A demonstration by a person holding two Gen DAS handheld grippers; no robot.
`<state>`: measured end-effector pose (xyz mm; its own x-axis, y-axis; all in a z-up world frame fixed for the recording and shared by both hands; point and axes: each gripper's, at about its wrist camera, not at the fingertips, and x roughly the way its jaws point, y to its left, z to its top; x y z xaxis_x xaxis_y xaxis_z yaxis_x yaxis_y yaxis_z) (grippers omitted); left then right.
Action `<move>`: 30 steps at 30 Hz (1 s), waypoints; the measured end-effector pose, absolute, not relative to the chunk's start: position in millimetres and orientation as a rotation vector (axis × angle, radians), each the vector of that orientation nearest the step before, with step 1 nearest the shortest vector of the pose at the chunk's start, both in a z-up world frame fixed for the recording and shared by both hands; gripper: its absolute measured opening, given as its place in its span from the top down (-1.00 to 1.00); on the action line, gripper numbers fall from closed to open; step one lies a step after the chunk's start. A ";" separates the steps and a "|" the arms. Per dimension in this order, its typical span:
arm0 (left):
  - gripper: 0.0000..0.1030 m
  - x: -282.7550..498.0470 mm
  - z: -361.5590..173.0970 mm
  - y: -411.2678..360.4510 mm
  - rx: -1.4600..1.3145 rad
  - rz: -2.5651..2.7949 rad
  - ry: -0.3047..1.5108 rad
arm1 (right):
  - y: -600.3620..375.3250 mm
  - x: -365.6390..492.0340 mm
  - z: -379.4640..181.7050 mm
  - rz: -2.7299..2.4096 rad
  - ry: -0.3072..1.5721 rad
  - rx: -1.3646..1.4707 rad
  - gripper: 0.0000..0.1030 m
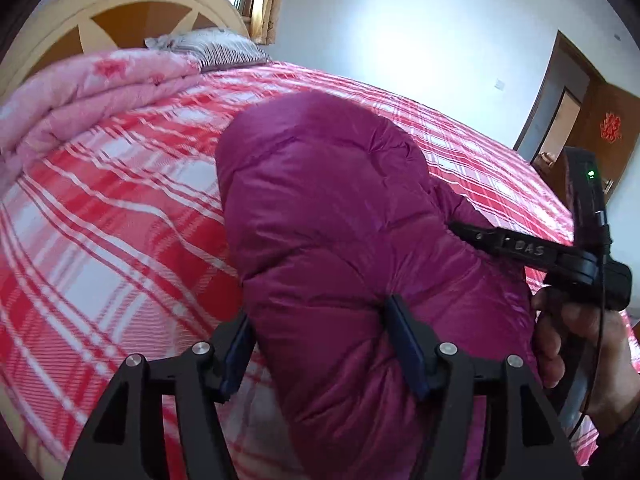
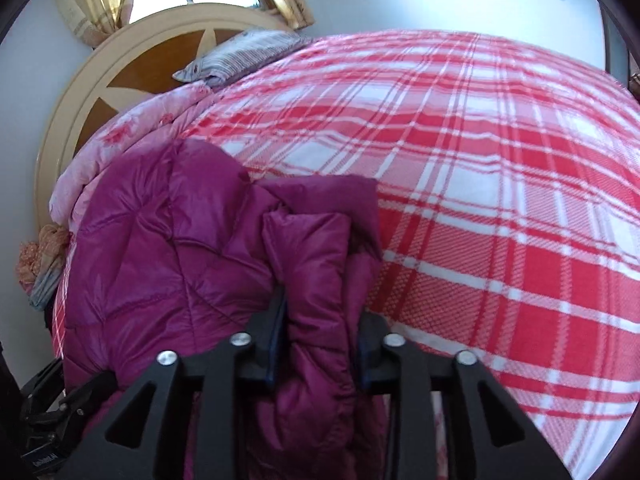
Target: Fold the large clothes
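Observation:
A magenta quilted puffer jacket [image 1: 340, 216] lies bunched on the red and white plaid bed [image 1: 120, 208]. My left gripper [image 1: 320, 344] is shut on a thick fold of its near edge, padding bulging between the blue pads. The right gripper [image 1: 520, 246] shows at the right of the left wrist view, held by a hand, its fingers pinching the jacket's right side. In the right wrist view the jacket [image 2: 168, 248] fills the left, and my right gripper [image 2: 320, 344] is shut on a folded puffy strip of it.
A folded pink floral quilt [image 1: 88, 96] and a striped pillow [image 1: 224, 46] lie by the rounded wooden headboard [image 1: 132, 12]. A wooden door [image 1: 592, 120] stands at the right. A bundle of cloth [image 2: 44, 260] hangs off the bed's left edge. The plaid sheet [image 2: 500, 200] stretches to the right.

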<state>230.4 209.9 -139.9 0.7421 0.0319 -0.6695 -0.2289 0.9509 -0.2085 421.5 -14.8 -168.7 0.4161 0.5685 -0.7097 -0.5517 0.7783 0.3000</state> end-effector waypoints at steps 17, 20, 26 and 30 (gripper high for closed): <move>-0.61 158.1 -27.2 198.5 -0.251 0.099 0.437 | -89.9 290.2 -62.9 0.566 0.639 0.103 -0.66; -0.61 155.7 -24.2 192.1 -0.224 0.099 0.434 | -93.7 269.3 -53.5 0.568 0.609 0.108 -0.69; -0.61 151.2 -19.7 184.8 -0.218 0.069 0.427 | -98.1 240.1 -40.1 0.530 0.513 0.081 -0.82; -0.61 149.7 -17.4 181.2 -0.200 0.071 0.423 | -96.0 235.5 -29.9 0.531 0.483 0.072 -0.83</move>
<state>149.7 181.2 -17.4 0.9098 0.0265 -0.4141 -0.1094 0.9780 -0.1778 235.5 -96.0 -29.9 0.7531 0.5032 -0.4239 -0.4699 0.8623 0.1887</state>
